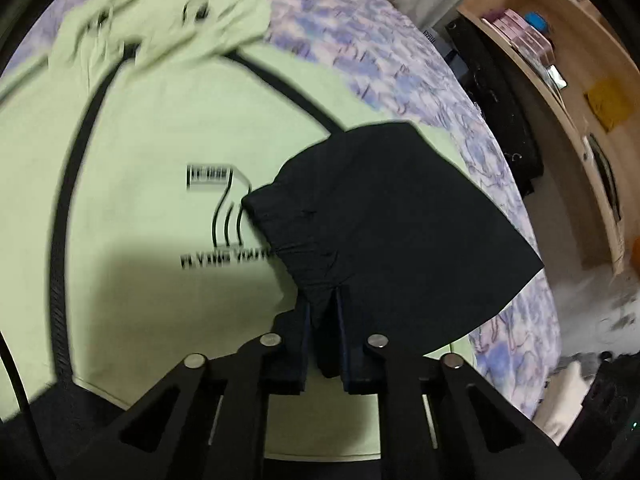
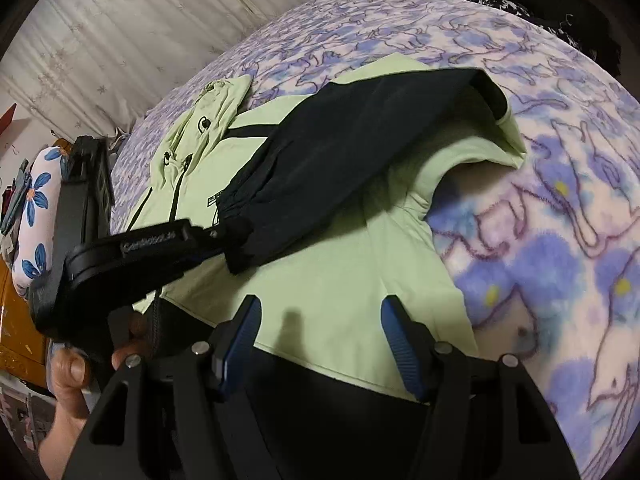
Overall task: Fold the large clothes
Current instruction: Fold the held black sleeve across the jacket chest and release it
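One sleeve being folding across jacket, pinched by left gripper; right gripper hovering spread; rest unfolded.

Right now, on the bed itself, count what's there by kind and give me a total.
Light green jackets: 1
Black sleeves folded across it, pinched in the left gripper: 1
Flowered blankets: 1
Grippers, counting the open right gripper: 2
Total: 5
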A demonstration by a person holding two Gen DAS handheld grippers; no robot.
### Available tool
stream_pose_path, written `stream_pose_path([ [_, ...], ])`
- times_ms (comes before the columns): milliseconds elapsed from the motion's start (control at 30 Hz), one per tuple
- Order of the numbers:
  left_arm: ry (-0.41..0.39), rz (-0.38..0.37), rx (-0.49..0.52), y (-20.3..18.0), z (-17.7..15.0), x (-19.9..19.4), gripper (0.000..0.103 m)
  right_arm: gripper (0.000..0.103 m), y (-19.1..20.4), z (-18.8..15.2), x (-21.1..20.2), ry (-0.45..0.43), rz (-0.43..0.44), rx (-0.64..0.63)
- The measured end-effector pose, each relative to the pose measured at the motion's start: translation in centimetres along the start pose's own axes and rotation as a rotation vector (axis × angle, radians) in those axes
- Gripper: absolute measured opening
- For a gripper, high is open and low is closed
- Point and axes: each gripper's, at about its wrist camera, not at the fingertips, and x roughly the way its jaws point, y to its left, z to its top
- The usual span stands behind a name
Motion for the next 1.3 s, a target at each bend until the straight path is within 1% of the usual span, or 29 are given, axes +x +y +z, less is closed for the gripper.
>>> stream_pose_path([
  [33, -0.032, 0.03, 0.039, -0.7, 0.3, -0.9, 0.006, 0.062, 0.0, 0.0, -0.1, -0.003, -0.002, -0.005],
  [67, -0.091, 0.067, 0.093, -1.7, 0.9, -2.6, 0.006, 0.062, 0.2, -0.1, -0.3, -0.01, -0.008, -0.014],
  [100, -0.13, 0.087, 0.123, -2.1, 1.2, -3.9, 0.005, 0.062, 0.3, -0.1, -0.5, -0.016, -0.014, -0.022],
  [167, -0.251, 0.141, 0.189, -3.2, 2.4, -8.0, 0.005, 0.062, 0.2, -0.2, -0.9, -0.023, -0.019, -0.026],
  [200, -0.289, 0.154, 0.205, -3.2, 2.8, -9.6, 0.004, 0.062, 0.1, -0.2, -1.0, -0.025, -0.017, -0.022],
  [267, -0.386, 0.205, 0.237, -2.9, 3.9, -13.5, 0.004, 0.062, 0.1, -0.3, -1.2, -0.028, -0.013, -0.016],
  [300, -0.411, 0.228, 0.247, -2.6, 4.2, -14.7, 0.004, 0.062, 0.2, -0.4, -1.3, -0.031, -0.015, -0.016],
  [367, -0.461, 0.307, 0.267, -1.2, 4.9, -17.1, 0.004, 0.062, 0.4, -0.4, -1.4, -0.036, -0.02, -0.019],
  [433, -0.475, 0.383, 0.271, 1.0, 5.1, -18.3, 0.005, 0.062, 0.6, -0.6, -1.4, -0.036, -0.024, -0.029],
  [500, -0.463, 0.464, 0.254, 4.0, 5.2, -18.5, 0.005, 0.062, 1.1, -0.7, -1.2, -0.031, -0.03, -0.045],
  [600, -0.412, 0.539, 0.192, 8.9, 5.1, -17.4, 0.005, 0.062, 1.6, -1.0, -0.9, -0.027, -0.043, -0.07],
  [667, -0.35, 0.551, 0.153, 12.5, 4.9, -15.7, 0.005, 0.062, 2.0, -1.0, -0.7, -0.018, -0.053, -0.083],
  [700, -0.319, 0.545, 0.144, 14.0, 4.3, -14.8, 0.008, 0.062, 2.1, -1.0, -0.6, -0.015, -0.054, -0.086],
  [733, -0.278, 0.534, 0.126, 15.3, 4.1, -13.9, 0.015, 0.062, 2.3, -0.9, -0.6, -0.01, -0.057, -0.087],
  [767, -0.233, 0.509, 0.096, 16.8, 3.9, -13.0, 0.02, 0.062, 2.4, -0.8, -0.5, -0.004, -0.061, -0.087],
  [800, -0.201, 0.475, 0.064, 17.7, 3.8, -12.1, 0.029, 0.062, 2.4, -0.7, -0.5, 0.001, -0.059, -0.085],
  [833, -0.181, 0.441, 0.03, 18.5, 3.6, -11.7, 0.036, 0.062, 2.4, -0.5, -0.5, 0.005, -0.057, -0.079],
  [867, -0.168, 0.406, -0.009, 19.3, 3.5, -11.4, 0.04, 0.063, 2.3, -0.1, -0.5, 0.006, -0.053, -0.067],
  [900, -0.16, 0.375, -0.043, 20.0, 3.4, -11.2, 0.05, 0.064, 2.2, 0.3, -0.6, 0.003, -0.044, -0.057],
  [933, -0.16, 0.356, -0.071, 20.6, 3.4, -11.0, 0.06, 0.069, 2.3, 0.6, -0.6, 0.0, -0.043, -0.05],
  [1000, -0.168, 0.346, -0.1, 21.2, 3.3, -10.7, 0.068, 0.074, 2.0, 2.0, -0.7, -0.013, -0.051, -0.031],
  [1033, -0.169, 0.334, -0.112, 21.5, 3.3, -10.4, 0.071, 0.074, 1.8, 2.5, -0.7, -0.017, -0.051, -0.026],
  [1067, -0.159, 0.318, -0.122, 21.9, 3.4, -10.0, 0.072, 0.074, 1.5, 3.8, -0.6, -0.027, -0.056, -0.012],
  [1133, -0.129, 0.289, -0.138, 22.5, 3.7, -9.5, 0.076, 0.074, 0.9, 5.7, -0.2, -0.042, -0.07, 0.007],
  [1167, -0.114, 0.278, -0.147, 22.6, 4.0, -9.0, 0.076, 0.074, 0.4, 7.4, 0.3, -0.049, -0.089, 0.019],
  [1233, -0.113, 0.285, -0.145, 22.8, 4.5, -8.6, 0.076, 0.074, -0.5, 10.1, 1.8, -0.047, -0.092, 0.037],
  [1300, -0.117, 0.293, -0.134, 22.7, 5.1, -8.1, 0.076, 0.074, -1.5, 12.8, 4.2, -0.009, -0.096, 0.044],
])
